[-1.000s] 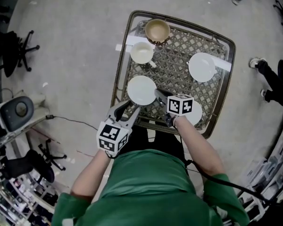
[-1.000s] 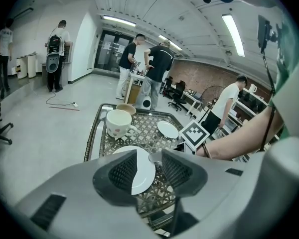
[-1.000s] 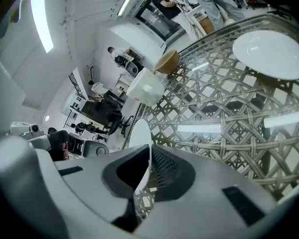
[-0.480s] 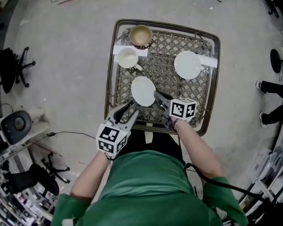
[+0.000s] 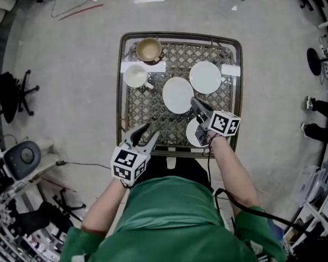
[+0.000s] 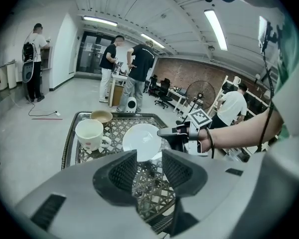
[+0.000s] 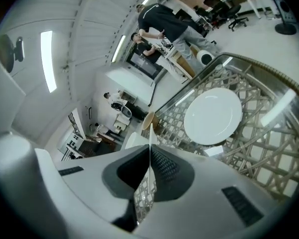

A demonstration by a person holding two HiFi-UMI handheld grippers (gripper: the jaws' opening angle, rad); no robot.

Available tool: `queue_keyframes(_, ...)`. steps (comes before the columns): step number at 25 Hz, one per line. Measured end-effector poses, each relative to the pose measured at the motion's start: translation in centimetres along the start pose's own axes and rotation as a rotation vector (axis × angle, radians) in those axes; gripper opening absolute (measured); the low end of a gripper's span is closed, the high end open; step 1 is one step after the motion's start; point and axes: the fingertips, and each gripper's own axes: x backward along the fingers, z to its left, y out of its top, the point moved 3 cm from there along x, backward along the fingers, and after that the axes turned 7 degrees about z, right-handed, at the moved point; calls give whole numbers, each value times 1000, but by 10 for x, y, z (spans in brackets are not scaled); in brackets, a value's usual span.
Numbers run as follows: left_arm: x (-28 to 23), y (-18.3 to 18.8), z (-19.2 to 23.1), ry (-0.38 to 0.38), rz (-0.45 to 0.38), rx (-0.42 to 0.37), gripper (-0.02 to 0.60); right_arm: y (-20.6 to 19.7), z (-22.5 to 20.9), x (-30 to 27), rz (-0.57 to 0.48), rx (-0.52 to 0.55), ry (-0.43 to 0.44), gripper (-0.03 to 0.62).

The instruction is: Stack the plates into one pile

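Note:
My right gripper [image 5: 195, 102] is shut on the near rim of a white plate [image 5: 177, 94] and holds it above the middle of the lattice table [image 5: 180, 36]. In the right gripper view that plate [image 7: 149, 148] shows edge-on between the pads. A second white plate [image 5: 205, 77] [image 7: 213, 115] lies at the far right, just beside the held one. A third plate [image 5: 192, 133] lies at the near right, partly under my right hand. My left gripper [image 5: 145, 131] [image 6: 148, 166] hangs open and empty over the table's near left edge.
A white mug [image 5: 135, 76] [image 6: 89, 133] and a brown bowl [image 5: 149, 49] [image 6: 100, 116] stand at the table's far left. Office chairs [image 5: 13, 86] and a cable lie on the floor to the left. A person's legs [image 5: 320, 130] are at the right.
The right gripper has lifted the plate from the table's near left and carried it to the middle, close to the far right plate. The left gripper has drawn back slightly.

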Motion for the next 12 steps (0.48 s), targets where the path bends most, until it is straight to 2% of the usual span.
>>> queue_keyframes(6, -5, 5, -2, 5, 19, -5, 164, 40, -30, 21, -118, -75, -12, 31)
queue_keyframes(12, -13, 10, 0, 10, 41, 1, 164, 66, -62, 31, -176, -143, -4, 31)
